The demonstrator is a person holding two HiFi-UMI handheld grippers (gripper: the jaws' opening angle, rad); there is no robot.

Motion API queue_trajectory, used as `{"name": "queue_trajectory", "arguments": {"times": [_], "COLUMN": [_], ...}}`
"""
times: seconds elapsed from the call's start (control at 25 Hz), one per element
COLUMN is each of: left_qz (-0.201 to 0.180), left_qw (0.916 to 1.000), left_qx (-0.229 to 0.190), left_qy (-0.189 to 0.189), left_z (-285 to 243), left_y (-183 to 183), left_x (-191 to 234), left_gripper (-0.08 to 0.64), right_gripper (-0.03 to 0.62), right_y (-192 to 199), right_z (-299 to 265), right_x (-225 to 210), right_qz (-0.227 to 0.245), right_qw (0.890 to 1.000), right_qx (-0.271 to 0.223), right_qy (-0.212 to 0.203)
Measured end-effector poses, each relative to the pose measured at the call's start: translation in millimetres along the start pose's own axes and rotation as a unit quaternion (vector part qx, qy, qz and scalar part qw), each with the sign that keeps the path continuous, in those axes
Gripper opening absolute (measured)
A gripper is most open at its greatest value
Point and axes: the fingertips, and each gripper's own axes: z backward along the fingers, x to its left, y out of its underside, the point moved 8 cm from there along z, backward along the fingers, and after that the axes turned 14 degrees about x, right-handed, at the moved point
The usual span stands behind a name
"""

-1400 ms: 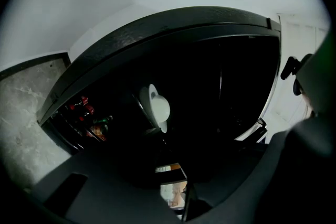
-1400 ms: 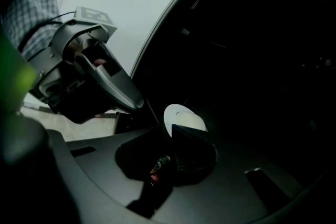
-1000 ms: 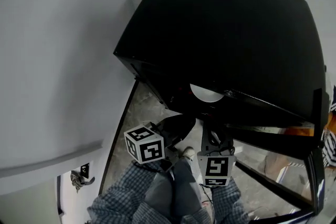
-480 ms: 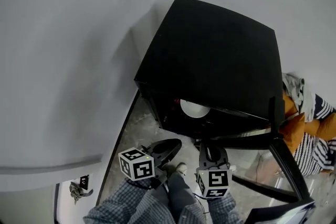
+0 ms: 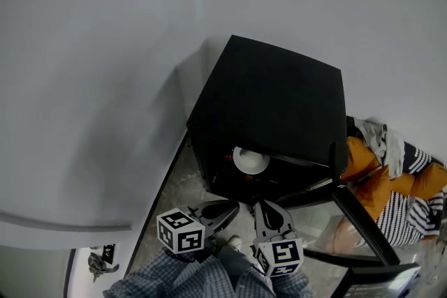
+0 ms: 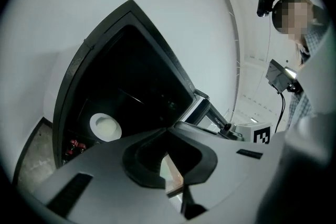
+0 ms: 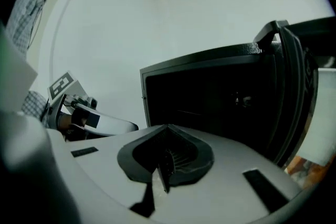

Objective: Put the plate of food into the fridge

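White plate inside the open fridge, both grippers empty in front of it.
A plain white wall (image 5: pixel 105 80) backs the boxy matte-black fridge (image 5: pixel 279 101), which stands on a speckled grey floor (image 5: pixel 178 178) with its dark-framed door (image 5: pixel 356 216) swung out to the right. Below the opening, the left gripper (image 5: pixel 235 204) and the right gripper (image 5: pixel 259 206) hang side by side, each with its jaws pressed together on nothing. The round white plate (image 5: pixel 250 159) rests on a shelf inside, apart from both.
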Motion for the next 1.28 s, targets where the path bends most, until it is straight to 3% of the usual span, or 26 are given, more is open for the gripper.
{"name": "queue_trajectory", "arguments": {"times": [0.32,0.64,0.88,1.28], "left_qz": [-0.058,-0.064,-0.104,-0.103], "left_qw": [0.9978,0.9962,0.9932,0.9941], "left_qx": [-0.018,-0.055,-0.037,-0.028], "left_qy": [-0.024,-0.022,-0.036,-0.023], "left_z": [12.7,27.8,24.3,19.4], "left_y": [-29.7,-43.4,-45.6,-43.5], "left_x": [-33.1,-43.8,-48.4,-50.0], "left_gripper": [0.006,0.008,0.006,0.006], "right_gripper": [0.006,0.006,0.006,0.006], "right_y": [-23.3,-42.1,-43.6,-49.3], "right_z": [27.8,35.8,38.4,35.7], "right_x": [-2.3,-0.4,3.1,10.1], "right_qz": [0.006,0.004,0.017,0.024], "right_qw": [0.999,0.997,0.997,0.997], "right_qx": [-0.047,-0.071,-0.072,-0.065], "right_qy": [-0.003,-0.017,-0.024,-0.030]}}
